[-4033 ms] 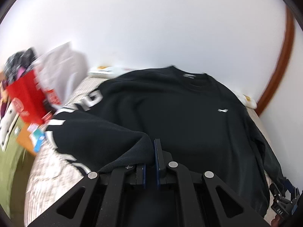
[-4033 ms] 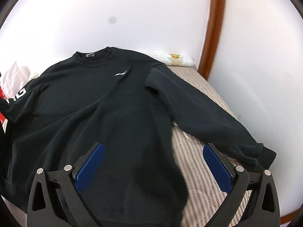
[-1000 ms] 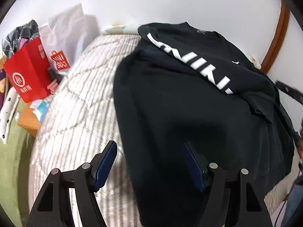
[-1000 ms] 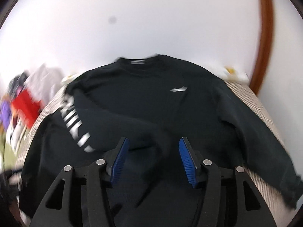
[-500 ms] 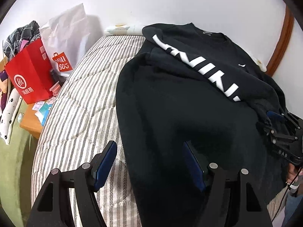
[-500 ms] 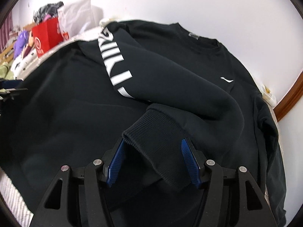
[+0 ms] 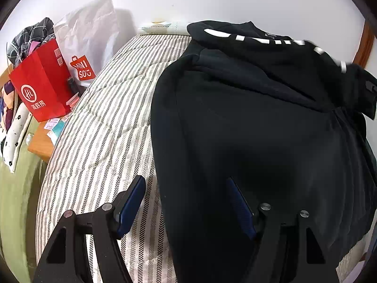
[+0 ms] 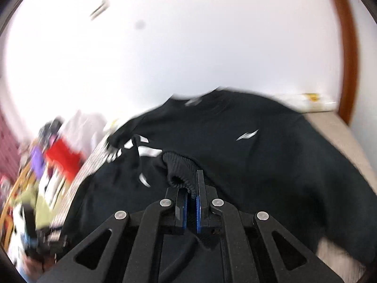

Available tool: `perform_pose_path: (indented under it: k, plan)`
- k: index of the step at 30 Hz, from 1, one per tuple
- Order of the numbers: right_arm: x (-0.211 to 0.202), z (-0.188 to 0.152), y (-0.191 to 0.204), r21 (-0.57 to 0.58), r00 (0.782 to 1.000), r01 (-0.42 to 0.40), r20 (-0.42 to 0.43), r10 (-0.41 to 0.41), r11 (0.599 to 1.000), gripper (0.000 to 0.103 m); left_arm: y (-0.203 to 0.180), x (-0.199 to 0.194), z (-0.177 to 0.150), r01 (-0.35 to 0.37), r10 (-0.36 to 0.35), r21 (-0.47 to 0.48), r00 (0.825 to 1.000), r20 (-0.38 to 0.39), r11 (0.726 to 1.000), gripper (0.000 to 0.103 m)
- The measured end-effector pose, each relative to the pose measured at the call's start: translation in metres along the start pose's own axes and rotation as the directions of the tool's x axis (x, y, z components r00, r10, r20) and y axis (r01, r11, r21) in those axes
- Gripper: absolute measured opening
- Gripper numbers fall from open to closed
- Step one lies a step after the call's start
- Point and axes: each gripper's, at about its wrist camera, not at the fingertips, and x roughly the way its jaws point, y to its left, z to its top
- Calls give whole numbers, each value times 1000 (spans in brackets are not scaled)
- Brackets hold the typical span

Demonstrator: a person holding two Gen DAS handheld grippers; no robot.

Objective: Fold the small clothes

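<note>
Right wrist view, nearest first: my right gripper (image 8: 192, 188) sits bottom centre of the frame, jaws pinched together on the ribbed cuff (image 8: 179, 167) of the black sweatshirt (image 8: 271, 165). The cuff bunches up just above the blue pads (image 8: 198, 202), with a fold of knit caught between them. The frame is blurred, so finer detail is lost. Beyond the cuff the sleeve with white lettering (image 8: 146, 152) runs toward the left middle; the sweatshirt body fills the centre and right, its small white chest logo (image 8: 247, 135) right of centre. Far back, white wall and a brown wooden trim (image 8: 346, 54) at upper right.

Left wrist view, nearest first: my left gripper (image 7: 186, 200) stands at the bottom, jaws parted, holding nothing. The left pad (image 7: 132, 202) hangs over the striped bedcover (image 7: 101, 141); the right pad (image 7: 240, 205) is over the sweatshirt's lower body. The garment's left edge runs between the two fingers. I cannot tell whether either pad touches the fabric. Further up, the lettered sleeve crosses the top of the garment toward upper right. At far left, a red paper bag (image 7: 40, 87) and a white shopping bag (image 7: 87, 40) beside the bed.
</note>
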Motion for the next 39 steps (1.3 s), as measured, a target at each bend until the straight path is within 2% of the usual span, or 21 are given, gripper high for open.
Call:
perform_pose_path:
  k: [2, 4, 6, 8, 12, 13, 16, 17, 22, 25, 27, 32, 34, 37, 39]
  plan:
    - [4, 10, -18, 52, 999, 34, 12, -35, 998, 5, 0, -2, 2, -1, 1, 1, 1000, 7, 1000, 69]
    - [15, 17, -35, 89, 995, 102, 3, -103, 991, 5, 0, -4, 5, -2, 1, 4, 1000, 15, 1000, 69]
    - [25, 24, -49, 102, 983, 183, 1, -184, 978, 6, -1, -4, 8, -7, 7, 11, 1000, 20, 1000, 69]
    - [38, 29, -61, 112, 973, 233, -32, -231, 966, 7, 1, -4, 10, -15, 15, 11, 1000, 22, 1000, 69]
    - [56, 30, -79, 85, 928, 365, -120, -354, 927, 9, 6, -2, 13, -18, 18, 6, 1000, 22, 1000, 69]
    - [55, 28, -83, 99, 927, 367, -125, -354, 925, 9, 8, -1, 13, -18, 18, 4, 1000, 21, 1000, 69]
    - [45, 24, -93, 160, 946, 323, -96, -311, 933, 9, 11, 3, 14, -18, 18, 0, 1000, 10, 1000, 69]
    - [46, 24, -95, 162, 944, 327, -106, -313, 931, 9, 12, 4, 14, -17, 17, -2, 1000, 7, 1000, 69]
    - [43, 26, -95, 94, 903, 420, -144, -405, 903, 13, 14, -3, 9, -6, 6, -5, 1000, 20, 1000, 69]
    - [34, 19, -86, 25, 893, 433, -151, -425, 901, 28, 16, -6, 3, -2, 2, -6, 1000, 16, 1000, 69]
    - [24, 9, -82, -13, 890, 436, -144, -433, 900, 42, 17, -8, -2, 3, -3, -4, 1000, 12, 1000, 69]
    - [-7, -38, -77, -82, 882, 430, -177, -438, 899, 52, 18, -15, -20, 36, -36, 7, 999, 11, 999, 68]
    - [-20, -61, -81, -86, 878, 429, -195, -437, 899, 56, 16, -19, -29, 55, -55, 21, 998, 8, 998, 63]
    - [-40, -98, -89, -87, 864, 443, -222, -451, 892, 56, 14, -25, -39, 59, -59, 39, 998, 18, 998, 57]
    - [-52, -119, -95, -67, 869, 426, -246, -428, 902, 57, 13, -29, -45, 60, -61, 48, 998, 23, 997, 49]
